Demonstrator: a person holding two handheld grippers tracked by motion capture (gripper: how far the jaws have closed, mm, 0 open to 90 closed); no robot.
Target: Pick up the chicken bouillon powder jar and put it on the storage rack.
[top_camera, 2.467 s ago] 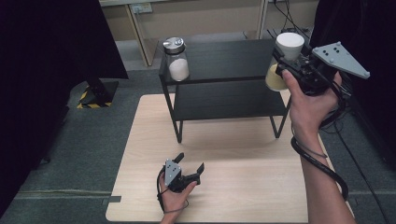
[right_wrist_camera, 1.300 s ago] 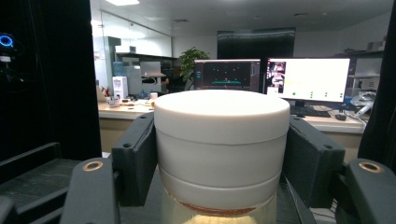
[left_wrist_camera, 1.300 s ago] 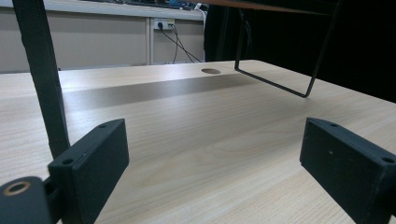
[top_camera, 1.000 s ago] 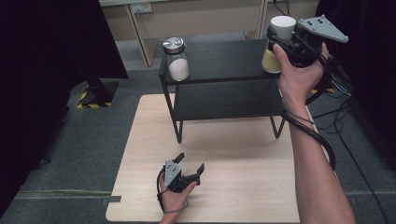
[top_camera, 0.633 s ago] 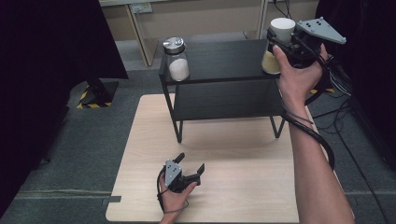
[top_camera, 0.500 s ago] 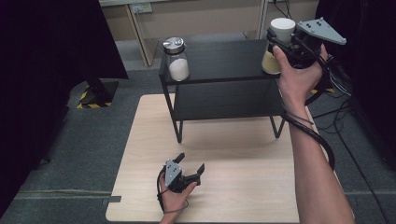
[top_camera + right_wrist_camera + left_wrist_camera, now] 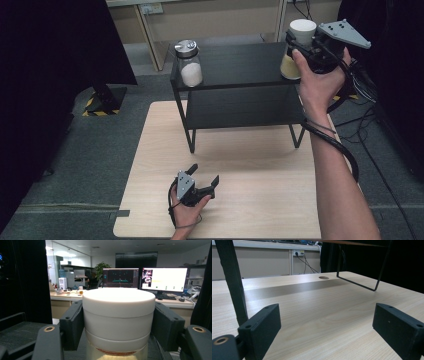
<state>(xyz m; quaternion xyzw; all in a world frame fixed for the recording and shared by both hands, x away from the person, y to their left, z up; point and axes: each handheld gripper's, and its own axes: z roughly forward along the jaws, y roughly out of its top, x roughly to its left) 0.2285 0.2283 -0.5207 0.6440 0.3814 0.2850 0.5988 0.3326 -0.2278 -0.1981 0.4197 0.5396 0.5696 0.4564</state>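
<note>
At the far right corner of the black shelf's top sits a jar with a white lid and yellowish powder, the right tongs clamped on its lid from both sides. I can't tell whether its base rests fully on the shelf top. It stands close to the edge, so a release with the base partly overhanging, or a sideways tug as the tongs let go, could tip it off. A second jar, metal-lidded with white powder, stands well apart at the shelf's left end. Down on the near desk, the left tongs rest with jaws wide apart, empty.
</note>
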